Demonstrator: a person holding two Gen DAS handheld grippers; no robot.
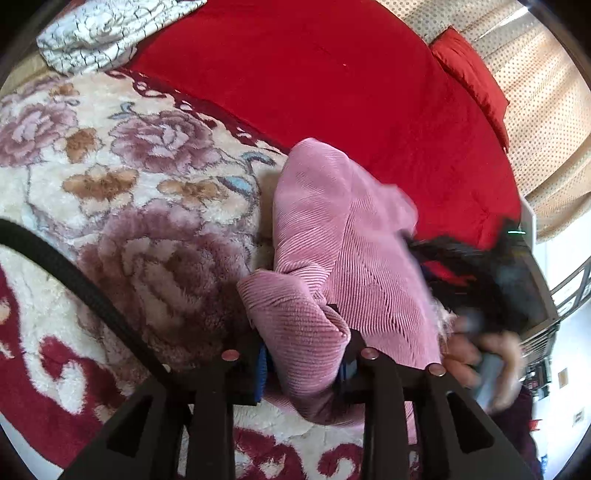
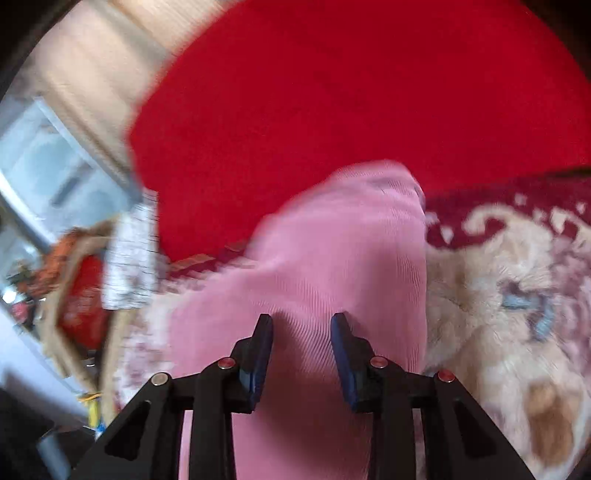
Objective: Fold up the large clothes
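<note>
Where the left wrist view looks down, a pink ribbed garment (image 1: 343, 243) lies bunched on a floral plush blanket (image 1: 122, 177), lower centre of frame, its far end reaching the red bedspread (image 1: 332, 81) beyond. The left gripper (image 1: 306, 365) has a thick fold of that pink cloth wedged between its blue-padded fingers (image 1: 260, 373), jaws part-way apart and pressed on the bundle. A black cable (image 1: 74, 280) arcs across the left. A white crackle-patterned cloth (image 1: 107, 29) sits upper left; a red pillow (image 1: 469, 77) upper right. At right edge, blurred, a hand (image 1: 484, 365) on the other tool.

Right wrist view, heavily smeared: the right gripper (image 2: 302, 343) hangs over the same garment (image 2: 332, 258), jaws moderately apart, pink cloth showing in the gap; whether the pads pinch it, cannot tell.
</note>
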